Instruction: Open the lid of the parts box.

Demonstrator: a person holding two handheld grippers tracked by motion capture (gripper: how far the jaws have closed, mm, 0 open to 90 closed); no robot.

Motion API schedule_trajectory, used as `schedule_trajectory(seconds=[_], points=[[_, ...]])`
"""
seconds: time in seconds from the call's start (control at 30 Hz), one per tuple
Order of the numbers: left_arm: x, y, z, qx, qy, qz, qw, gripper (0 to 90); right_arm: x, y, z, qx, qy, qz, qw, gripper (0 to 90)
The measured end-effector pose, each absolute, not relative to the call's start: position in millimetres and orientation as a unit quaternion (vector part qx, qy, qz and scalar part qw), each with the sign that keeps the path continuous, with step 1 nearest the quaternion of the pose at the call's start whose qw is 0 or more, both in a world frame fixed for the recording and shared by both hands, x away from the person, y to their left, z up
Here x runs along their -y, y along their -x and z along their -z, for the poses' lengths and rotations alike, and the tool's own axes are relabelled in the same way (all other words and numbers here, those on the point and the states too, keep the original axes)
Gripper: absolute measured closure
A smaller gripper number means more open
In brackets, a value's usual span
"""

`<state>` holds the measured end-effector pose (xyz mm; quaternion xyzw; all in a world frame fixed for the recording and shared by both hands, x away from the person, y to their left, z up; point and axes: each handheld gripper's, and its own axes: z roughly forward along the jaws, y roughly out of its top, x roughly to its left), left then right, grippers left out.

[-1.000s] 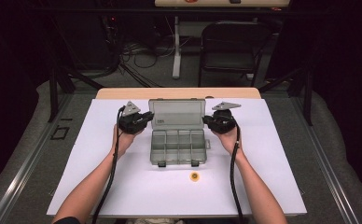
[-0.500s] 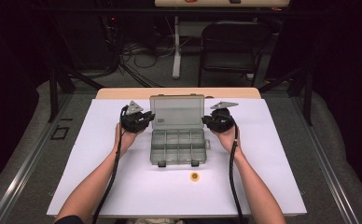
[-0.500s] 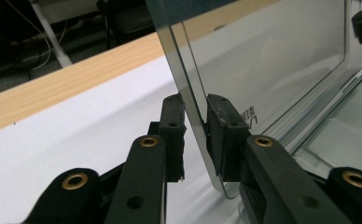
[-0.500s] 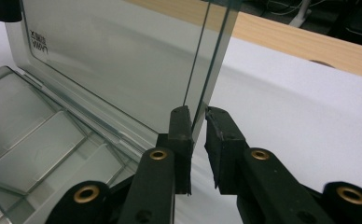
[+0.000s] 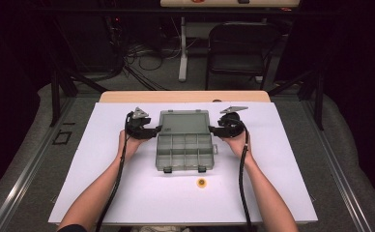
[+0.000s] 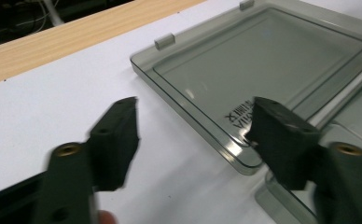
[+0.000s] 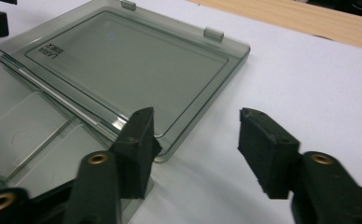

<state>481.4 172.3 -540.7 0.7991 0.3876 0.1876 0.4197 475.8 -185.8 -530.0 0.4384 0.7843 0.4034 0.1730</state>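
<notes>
Left gripper: our jaws have just been opening, empty, beside the box lid | Right gripper: likewise, holding nothing | Both hands flank the box.

Likely a lab, dark curtains, floor cables, paper-covered table

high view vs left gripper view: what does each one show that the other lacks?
High view: the forearms, the right hand-held gripper, the organizer box's divided base with its front latches, and a small yellow round piece on the white table cover.

Left gripper view: printed lettering on the lid corner, seen close between open jaws that have just been opening with nothing gripped.

Both: the left hand-held gripper, the flat-open clear lid, the white cover and the wooden table edge.
</notes>
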Motion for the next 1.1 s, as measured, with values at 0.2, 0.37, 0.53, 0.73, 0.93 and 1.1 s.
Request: schedule_trajectory(seconds=[0.2, 0.37, 0.53, 0.73, 0.93, 1.1], points=[[-174, -470, 529, -0.374, -0.799, -0.188, 0.431, 17.1, 196, -464, 520, -0.775, -0.432, -0.426, 0.175, 22.9], [-172, -452, 516, -0.357, -0.803, -0.193, 0.437, 12.0, 203, -451, 515, -0.773, -0.418, -0.441, 0.18, 14.6], [-170, -436, 506, -0.347, -0.804, -0.201, 0.438, 8.1, 207, -436, 510, -0.782, -0.394, -0.444, 0.189, 11.1], [-167, -415, 502, -0.328, -0.809, -0.209, 0.44, 4.6, 215, -413, 507, -0.782, -0.372, -0.456, 0.208, 8.4], [-165, -397, 501, -0.313, -0.813, -0.216, 0.441, 2.0, 222, -392, 506, -0.78, -0.362, -0.464, 0.212, 5.8], [-163, -381, 504, -0.3, -0.817, -0.221, 0.44, 0.8, 222, -373, 509, -0.783, -0.354, -0.463, 0.219, 4.3]])
